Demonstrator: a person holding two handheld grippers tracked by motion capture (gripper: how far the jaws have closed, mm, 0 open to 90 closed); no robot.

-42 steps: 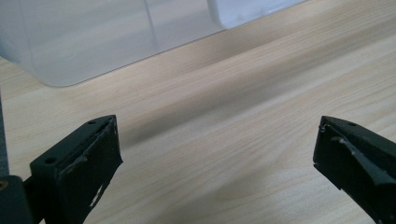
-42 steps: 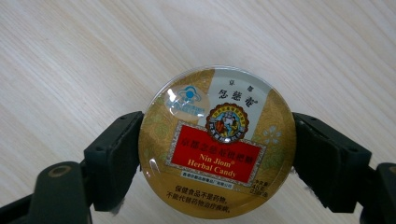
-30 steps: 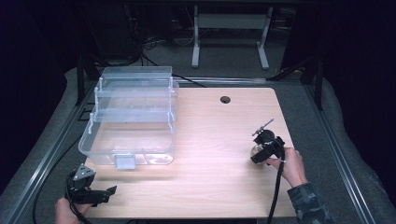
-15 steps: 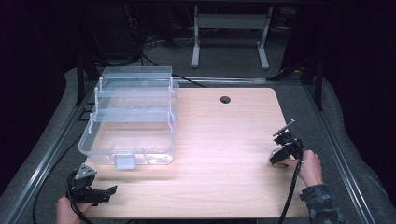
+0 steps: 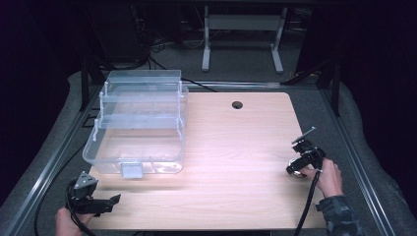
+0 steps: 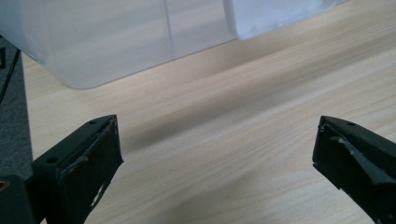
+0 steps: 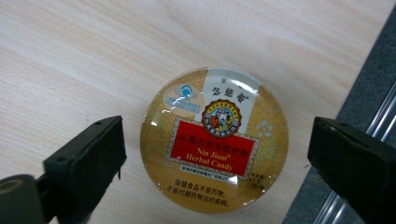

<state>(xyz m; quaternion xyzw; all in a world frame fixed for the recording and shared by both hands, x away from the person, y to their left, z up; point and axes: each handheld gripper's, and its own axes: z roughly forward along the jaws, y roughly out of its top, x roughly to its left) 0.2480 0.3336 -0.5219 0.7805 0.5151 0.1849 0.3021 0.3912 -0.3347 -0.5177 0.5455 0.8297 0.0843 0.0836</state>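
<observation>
Right now my right gripper (image 7: 215,154) hangs over the tin (image 7: 215,140), a round candy tin lying flat on the table (image 5: 236,147) near its right edge. Its jaws have just been opening and now stand wide, one on each side of the tin with a clear gap at both, so nothing is held. The tin lies directly between and just below the fingers (image 7: 88,158); being round, it has no long axis to line up with, so what matters is keeping the jaws straddling its widest line before coming down. This hand is the near one by far.

My left gripper (image 5: 96,204) sits well apart at the table's front left corner, jaws spread and empty, pointing at bare wood just short of the clear bin (image 5: 137,132).

From above, the tin (image 5: 295,169) is mostly covered by the right gripper (image 5: 305,147) and hand, just a rim showing, I think. How high the tin stands I cannot judge, and its lower edge is cut off in the right gripper view.
</observation>
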